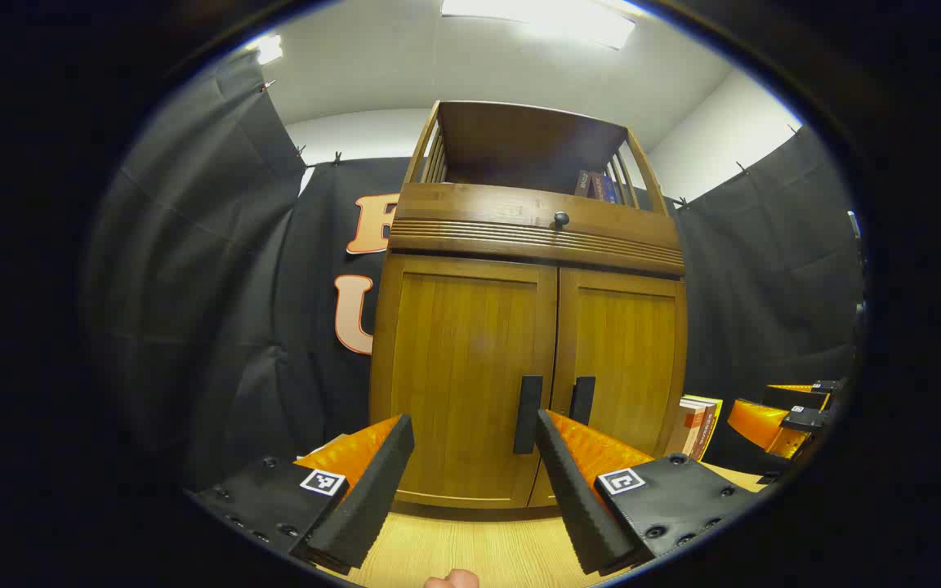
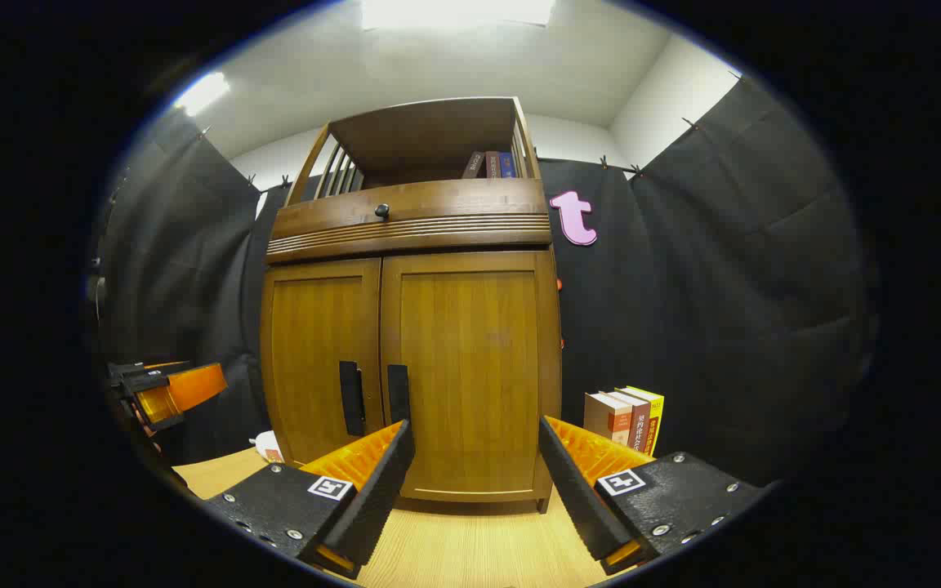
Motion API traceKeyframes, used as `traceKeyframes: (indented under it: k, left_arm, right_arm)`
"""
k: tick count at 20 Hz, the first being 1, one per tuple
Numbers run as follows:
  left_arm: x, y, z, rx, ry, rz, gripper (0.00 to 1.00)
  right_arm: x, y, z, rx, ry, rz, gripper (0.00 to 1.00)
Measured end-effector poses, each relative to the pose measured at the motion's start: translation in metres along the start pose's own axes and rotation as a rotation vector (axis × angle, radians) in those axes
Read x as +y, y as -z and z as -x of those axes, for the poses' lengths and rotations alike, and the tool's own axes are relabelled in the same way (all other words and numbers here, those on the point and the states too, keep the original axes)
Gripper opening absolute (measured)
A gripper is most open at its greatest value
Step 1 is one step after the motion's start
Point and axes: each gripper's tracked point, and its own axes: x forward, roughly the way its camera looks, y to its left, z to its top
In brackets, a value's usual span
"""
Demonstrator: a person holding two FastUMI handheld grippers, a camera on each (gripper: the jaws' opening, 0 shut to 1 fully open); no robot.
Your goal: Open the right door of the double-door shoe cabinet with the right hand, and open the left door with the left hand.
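Cabinet (image 2: pixel 409 327) stands on table (image 2: pixel 470 551), far side, against the booth wall; two doors shut, handles (image 2: pixel 374 396) side by side at the centre seam. Drawer with knob (image 2: pixel 382 211) above the doors; open shelf on top holds books (image 2: pixel 488 164) at right. Further books (image 2: pixel 624 418) stand on the table, right of the cabinet.

Left tool (image 1: pixel 474 429) – blk pads, orange fingers, sq. markers, screws

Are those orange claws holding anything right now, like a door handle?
No. The left gripper and right gripper are both open with nothing between their fingers. The left handle and right handle are untouched, both doors shut.
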Motion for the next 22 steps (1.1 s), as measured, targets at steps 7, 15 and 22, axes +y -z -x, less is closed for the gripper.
traceKeyframes:
  k: [7,15,22]
  left_arm:
    - [0.0,0.002,0.0,0.002,-0.002,0.016,0.96]
    - [0.0,0.006,-0.002,0.027,0.013,0.021,0.96]
    - [0.002,0.001,0.005,0.012,0.011,0.003,0.98]
  right_arm:
    - [0.004,-0.003,-0.002,-0.001,-0.009,0.056,0.98]
    - [0.008,-0.006,0.005,0.005,-0.002,0.041,0.93]
    - [0.021,-0.014,-0.002,0.004,-0.039,0.025,0.93]
